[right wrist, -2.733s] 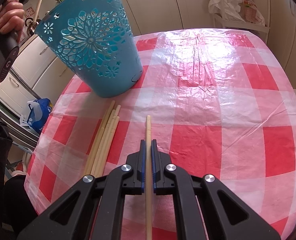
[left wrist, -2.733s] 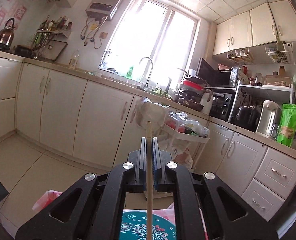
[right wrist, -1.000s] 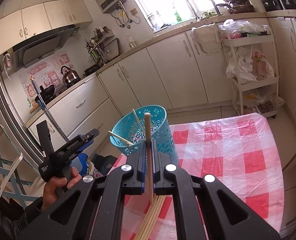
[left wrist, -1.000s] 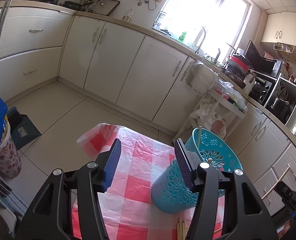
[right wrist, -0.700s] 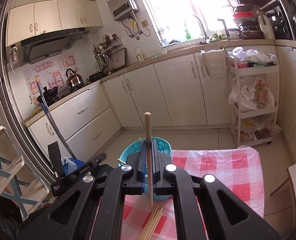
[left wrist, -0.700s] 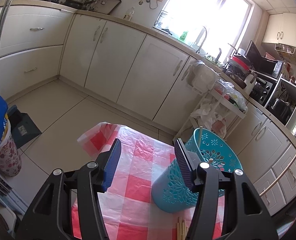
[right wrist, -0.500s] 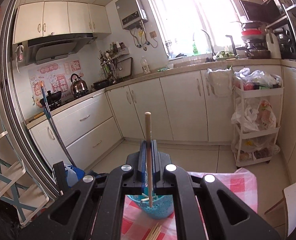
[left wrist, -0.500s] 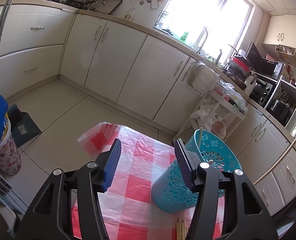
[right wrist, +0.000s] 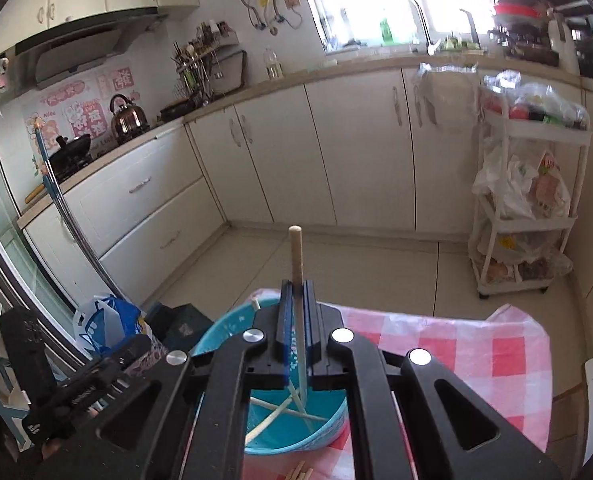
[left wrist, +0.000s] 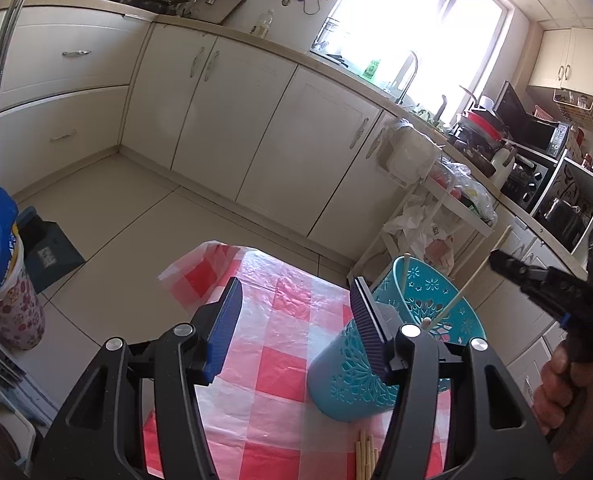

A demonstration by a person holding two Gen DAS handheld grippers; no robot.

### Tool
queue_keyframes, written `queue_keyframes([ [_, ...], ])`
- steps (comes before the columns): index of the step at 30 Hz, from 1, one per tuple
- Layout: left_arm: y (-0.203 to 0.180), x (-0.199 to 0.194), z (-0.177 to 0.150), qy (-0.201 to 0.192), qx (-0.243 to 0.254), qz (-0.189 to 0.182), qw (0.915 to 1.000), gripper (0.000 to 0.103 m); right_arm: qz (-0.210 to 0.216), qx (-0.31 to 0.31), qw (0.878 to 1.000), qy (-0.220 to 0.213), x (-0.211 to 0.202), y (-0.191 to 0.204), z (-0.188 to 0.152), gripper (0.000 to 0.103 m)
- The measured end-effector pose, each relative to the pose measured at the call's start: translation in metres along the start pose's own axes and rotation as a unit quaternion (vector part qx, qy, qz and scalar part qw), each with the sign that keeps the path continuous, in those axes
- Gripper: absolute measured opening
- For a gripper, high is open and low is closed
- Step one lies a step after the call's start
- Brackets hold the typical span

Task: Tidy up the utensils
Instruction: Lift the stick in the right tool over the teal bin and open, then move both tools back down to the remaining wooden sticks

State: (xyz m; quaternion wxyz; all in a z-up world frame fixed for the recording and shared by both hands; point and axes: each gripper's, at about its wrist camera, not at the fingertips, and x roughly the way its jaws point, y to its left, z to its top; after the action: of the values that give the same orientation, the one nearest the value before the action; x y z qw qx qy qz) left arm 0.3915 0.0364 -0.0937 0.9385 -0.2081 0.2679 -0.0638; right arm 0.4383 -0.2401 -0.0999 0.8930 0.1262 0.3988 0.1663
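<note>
- One chopstick (right wrist: 296,264) sits clamped in the right claw (right wrist: 296,320), its lower end inside the blue holder (left wrist: 428,312).
- Left claw (left wrist: 294,328) hangs released, empty, beside it.
- Dropped aslant, it probably snags the crossed sticks (right wrist: 280,412).

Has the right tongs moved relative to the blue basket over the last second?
Yes. The right tongs, shut on a chopstick, have come in over the blue basket; its mouth now lies directly below them.
</note>
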Motion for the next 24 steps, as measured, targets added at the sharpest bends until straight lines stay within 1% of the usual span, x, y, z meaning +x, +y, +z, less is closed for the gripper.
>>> queue_keyframes([
  [1, 0.0, 0.001, -0.001, 0.003, 0.001, 0.001, 1.0, 0.054, -0.002, 0.01, 1.0, 0.008, 0.006, -0.004, -0.003, 0.006],
  [2, 0.0, 0.001, -0.001, 0.006, 0.002, 0.002, 1.0, 0.054, -0.003, 0.017, 1.0, 0.007, 0.007, -0.007, -0.004, 0.006],
  [4, 0.0, 0.002, -0.001, 0.01, 0.003, 0.005, 0.9999, 0.054, 0.002, 0.029, 1.0, -0.005, 0.0, -0.01, -0.008, 0.007],
  [5, 0.0, 0.003, -0.001, 0.012, 0.003, 0.006, 0.9999, 0.054, 0.002, 0.033, 0.999, -0.009, -0.004, -0.011, -0.009, 0.014],
  [6, 0.0, 0.004, -0.002, 0.014, 0.003, 0.008, 0.9999, 0.055, -0.001, 0.036, 0.999, -0.018, -0.01, -0.011, -0.01, 0.027],
  [7, 0.001, 0.004, -0.002, 0.016, 0.003, 0.01, 0.9998, 0.055, -0.003, 0.04, 0.999, -0.031, -0.019, -0.012, -0.012, 0.03],
  [10, 0.001, 0.008, -0.004, 0.024, 0.009, 0.017, 0.9995, 0.056, -0.004, 0.06, 0.996, -0.061, -0.045, -0.014, -0.022, 0.03],
  [12, 0.001, 0.01, -0.005, 0.032, 0.014, 0.025, 0.9991, 0.057, -0.011, 0.078, 0.995, -0.058, -0.059, -0.016, -0.043, 0.03],
  [14, 0.003, 0.014, -0.007, 0.041, 0.02, 0.035, 0.9983, 0.057, -0.019, 0.087, 0.996, -0.02, -0.06, -0.015, -0.072, 0.03],
  [16, 0.004, 0.017, -0.01, 0.053, 0.028, 0.045, 0.9972, 0.057, -0.034, 0.075, 0.996, 0.035, -0.051, -0.007, -0.11, 0.03],
  [18, 0.005, 0.019, -0.016, 0.068, 0.04, 0.053, 0.9955, 0.057, -0.037, 0.063, 0.993, 0.093, -0.037, 0.001, -0.15, 0.028],
  [19, 0.006, 0.019, -0.019, 0.073, 0.046, 0.055, 0.9947, 0.057, -0.042, 0.06, 0.991, 0.112, -0.03, 0.005, -0.166, 0.028],
  [21, 0.003, 0.019, -0.031, 0.091, 0.064, 0.055, 0.9922, 0.057, -0.049, 0.047, 0.989, 0.13, -0.021, 0.011, -0.185, 0.028],
  [24, -0.003, 0.02, -0.056, 0.124, 0.085, 0.045, 0.9875, 0.057, -0.057, 0.031, 0.988, 0.139, -0.012, 0.019, -0.198, 0.027],
])
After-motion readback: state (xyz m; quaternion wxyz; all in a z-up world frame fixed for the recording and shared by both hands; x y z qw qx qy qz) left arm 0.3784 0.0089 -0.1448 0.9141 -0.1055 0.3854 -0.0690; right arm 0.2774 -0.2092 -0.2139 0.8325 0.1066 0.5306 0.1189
